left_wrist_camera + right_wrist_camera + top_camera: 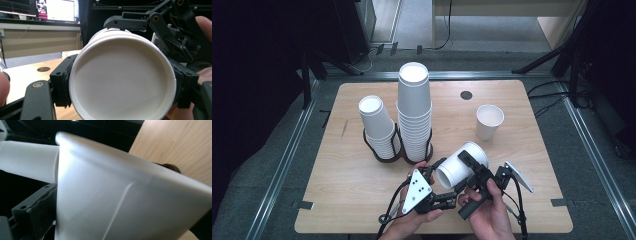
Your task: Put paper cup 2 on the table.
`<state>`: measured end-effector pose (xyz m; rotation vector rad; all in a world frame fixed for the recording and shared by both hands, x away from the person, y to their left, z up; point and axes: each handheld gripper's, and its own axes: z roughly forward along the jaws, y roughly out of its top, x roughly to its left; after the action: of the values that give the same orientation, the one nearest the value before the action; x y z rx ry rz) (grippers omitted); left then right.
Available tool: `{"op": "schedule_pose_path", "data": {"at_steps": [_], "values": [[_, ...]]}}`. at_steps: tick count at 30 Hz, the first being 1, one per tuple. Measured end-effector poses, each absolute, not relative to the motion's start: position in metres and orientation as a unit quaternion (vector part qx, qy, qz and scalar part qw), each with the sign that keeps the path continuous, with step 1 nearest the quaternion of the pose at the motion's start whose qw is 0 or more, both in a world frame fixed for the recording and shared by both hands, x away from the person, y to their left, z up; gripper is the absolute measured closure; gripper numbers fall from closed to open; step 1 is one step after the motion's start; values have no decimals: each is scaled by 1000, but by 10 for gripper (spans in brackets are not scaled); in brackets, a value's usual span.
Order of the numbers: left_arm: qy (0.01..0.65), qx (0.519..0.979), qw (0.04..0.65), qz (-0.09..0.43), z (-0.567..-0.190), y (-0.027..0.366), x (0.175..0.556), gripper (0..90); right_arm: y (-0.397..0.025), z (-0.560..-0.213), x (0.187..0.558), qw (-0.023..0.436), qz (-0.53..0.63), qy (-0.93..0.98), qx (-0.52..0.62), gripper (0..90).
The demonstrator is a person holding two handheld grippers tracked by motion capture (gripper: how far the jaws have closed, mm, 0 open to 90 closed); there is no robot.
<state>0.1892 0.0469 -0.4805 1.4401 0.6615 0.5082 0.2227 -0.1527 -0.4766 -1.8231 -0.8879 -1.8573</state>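
Both grippers, left gripper (pixel 438 176) and right gripper (pixel 475 172), clamp nested paper cups (pixel 460 165) at lower centre; over-squeezing could crush them.

A pale wooden counter (pixel 362 200) stands on grey carpet floor (pixel 272 165), ringed by a metal rail (pixel 287 155); black cables (pixel 552 95) trail at right; a lit monitor (pixel 60 10) sits above a beige cabinet (pixel 40 40).

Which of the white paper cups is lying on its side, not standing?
The cup held between the two grippers, above the table's near edge. The lone cup stands mouth-up; both stacks stand upside down in the black holder.
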Motion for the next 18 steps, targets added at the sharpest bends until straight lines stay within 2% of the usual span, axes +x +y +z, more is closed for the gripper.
{"op": "schedule_pose_path", "data": {"at_steps": [5, 14, 18], "values": [[290, 641, 677, 216, -482, 48, 192, 225, -154, -477, 221, 184, -677, -310, -642, 93], [280, 652, 686, 161, -478, 64, 198, 213, -151, -469, 214, 111, -706, -330, -617, 136], [290, 670, 665, 157, -475, 67, 200, 97, -154, -461, 211, 66, -726, -340, -595, 137]]}}
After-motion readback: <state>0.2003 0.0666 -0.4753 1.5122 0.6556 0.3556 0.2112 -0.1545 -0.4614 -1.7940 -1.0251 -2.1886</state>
